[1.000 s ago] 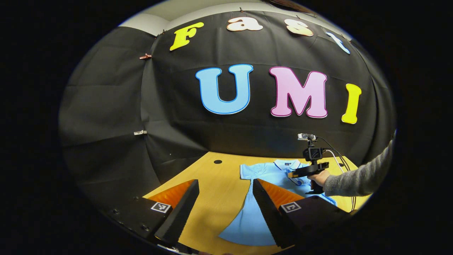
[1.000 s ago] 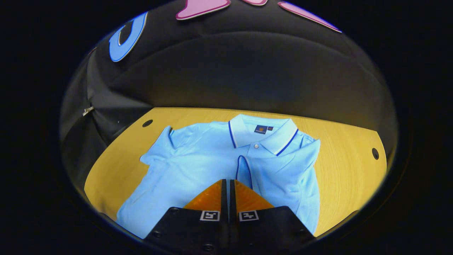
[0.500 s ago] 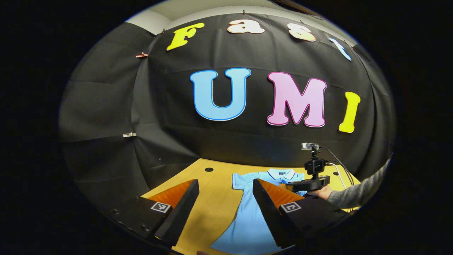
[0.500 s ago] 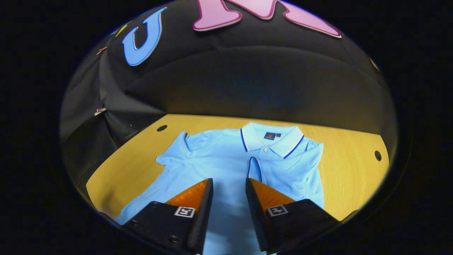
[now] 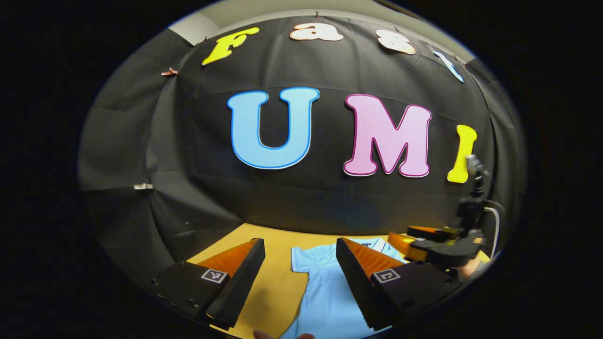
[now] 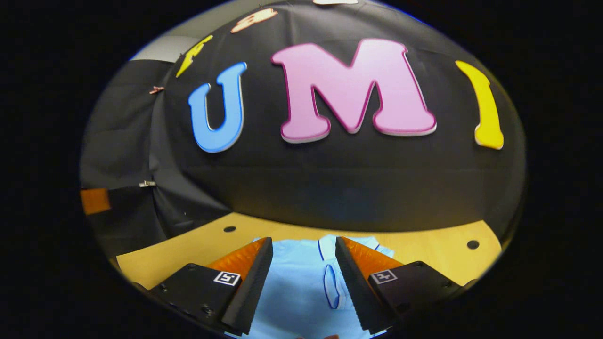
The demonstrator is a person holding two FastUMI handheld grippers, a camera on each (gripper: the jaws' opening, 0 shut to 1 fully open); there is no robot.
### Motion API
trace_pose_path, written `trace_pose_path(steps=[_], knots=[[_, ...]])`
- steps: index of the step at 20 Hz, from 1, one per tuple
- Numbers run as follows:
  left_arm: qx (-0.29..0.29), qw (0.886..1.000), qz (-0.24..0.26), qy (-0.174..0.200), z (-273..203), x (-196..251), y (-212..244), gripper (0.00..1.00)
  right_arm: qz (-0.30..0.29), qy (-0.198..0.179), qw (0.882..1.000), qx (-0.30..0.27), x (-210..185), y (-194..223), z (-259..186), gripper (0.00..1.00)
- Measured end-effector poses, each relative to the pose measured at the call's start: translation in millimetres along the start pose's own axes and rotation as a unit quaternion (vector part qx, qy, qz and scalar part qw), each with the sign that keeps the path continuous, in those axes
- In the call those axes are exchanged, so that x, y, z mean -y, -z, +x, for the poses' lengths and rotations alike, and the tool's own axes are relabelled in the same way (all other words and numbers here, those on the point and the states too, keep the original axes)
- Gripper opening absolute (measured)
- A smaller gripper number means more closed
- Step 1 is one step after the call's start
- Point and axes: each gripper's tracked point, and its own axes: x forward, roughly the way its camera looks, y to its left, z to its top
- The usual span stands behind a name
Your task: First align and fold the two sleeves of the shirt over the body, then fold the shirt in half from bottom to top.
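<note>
- Light-blue polo shirt (image 6: 301, 292) lies on the yellow wooden table (image 6: 424, 245); one sleeve looks folded over, the other still out.
- Left gripper (image 5: 300, 273) and right gripper (image 6: 304, 275) both gape, holding nothing; bottom-to-top fold remains.

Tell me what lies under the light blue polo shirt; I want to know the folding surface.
The light blue polo shirt lies flat on a yellow wooden table that shows all around it. The tabletop directly beneath the cloth is covered, so anything there cannot be seen.
</note>
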Motion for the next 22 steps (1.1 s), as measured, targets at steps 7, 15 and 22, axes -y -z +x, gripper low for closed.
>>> trace_pose_path(steps=[7, 15, 22], knots=[[-0.066, 0.997, -0.023, 0.022, 150, 4, 50, 0.98, -0.020, -0.011, 0.998, 0.053, 0, -62, -102, 0.84], [-0.219, 0.976, 0.014, 0.007, 262, -1, 172, 0.97, -0.010, -0.005, 0.999, 0.047, 4, -77, -175, 0.84], [-0.297, 0.954, 0.020, -0.031, 284, -19, 231, 0.98, -0.017, 0.017, 0.999, 0.035, 28, -72, -192, 0.84]])
